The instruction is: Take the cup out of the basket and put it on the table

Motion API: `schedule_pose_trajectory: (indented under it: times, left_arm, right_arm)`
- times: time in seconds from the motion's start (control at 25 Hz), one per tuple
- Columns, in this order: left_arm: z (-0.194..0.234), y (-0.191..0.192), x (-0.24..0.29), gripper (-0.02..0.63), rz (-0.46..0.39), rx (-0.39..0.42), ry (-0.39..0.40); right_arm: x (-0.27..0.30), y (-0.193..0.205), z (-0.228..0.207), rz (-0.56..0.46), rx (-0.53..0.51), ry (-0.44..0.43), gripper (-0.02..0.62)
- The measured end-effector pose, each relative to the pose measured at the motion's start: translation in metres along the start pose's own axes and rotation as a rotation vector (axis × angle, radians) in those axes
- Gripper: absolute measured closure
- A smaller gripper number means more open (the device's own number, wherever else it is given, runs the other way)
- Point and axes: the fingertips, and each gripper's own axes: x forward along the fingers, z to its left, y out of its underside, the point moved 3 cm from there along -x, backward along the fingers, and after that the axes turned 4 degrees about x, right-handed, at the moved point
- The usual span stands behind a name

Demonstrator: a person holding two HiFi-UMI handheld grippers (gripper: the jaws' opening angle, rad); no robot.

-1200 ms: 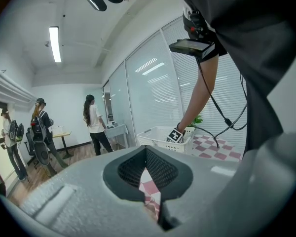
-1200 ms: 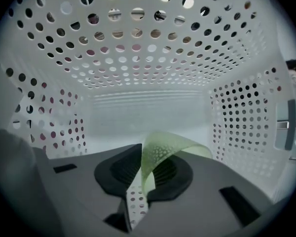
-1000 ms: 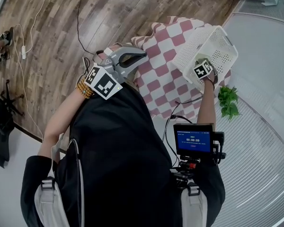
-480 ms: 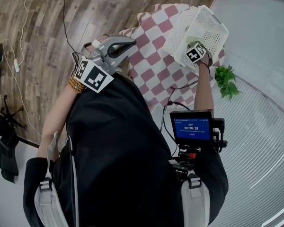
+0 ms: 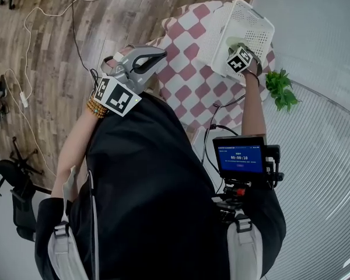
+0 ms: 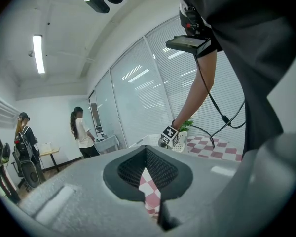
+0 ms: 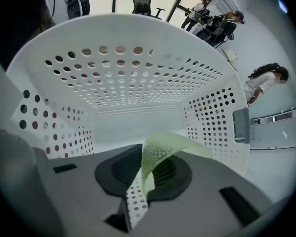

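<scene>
A white perforated basket (image 5: 254, 17) stands on the table's pink-and-white checked cloth (image 5: 189, 69) at the upper right. My right gripper (image 5: 238, 51) points down into it, shut on the rim of a pale green cup (image 5: 235, 41). In the right gripper view the thin green cup wall (image 7: 163, 147) is pinched between the pads, with the basket's floor and walls (image 7: 123, 78) all round. My left gripper (image 5: 147, 57) hangs over the cloth's left edge, shut and holding nothing. In the left gripper view its jaws (image 6: 147, 154) meet over the cloth (image 6: 212, 147).
A small green plant (image 5: 280, 89) stands just right of the basket. A screen (image 5: 240, 156) with a cable hangs on the person's chest. Cables (image 5: 46, 16) and an office chair (image 5: 17, 179) are on the wooden floor. Other people (image 6: 81, 132) stand far off.
The right gripper has risen a little inside the basket with the cup in its jaws. The head view has shifted. The left gripper has barely moved.
</scene>
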Motion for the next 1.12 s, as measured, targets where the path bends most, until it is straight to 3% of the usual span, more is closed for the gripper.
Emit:
schedule_pose_trajectory:
  times: [1.12]
  left_arm:
    - [-0.040, -0.035, 0.011, 0.603, -0.049, 0.049, 0.086]
  right_arm:
    - [-0.096, -0.010, -0.012, -0.190, 0.075, 0.231, 0.546]
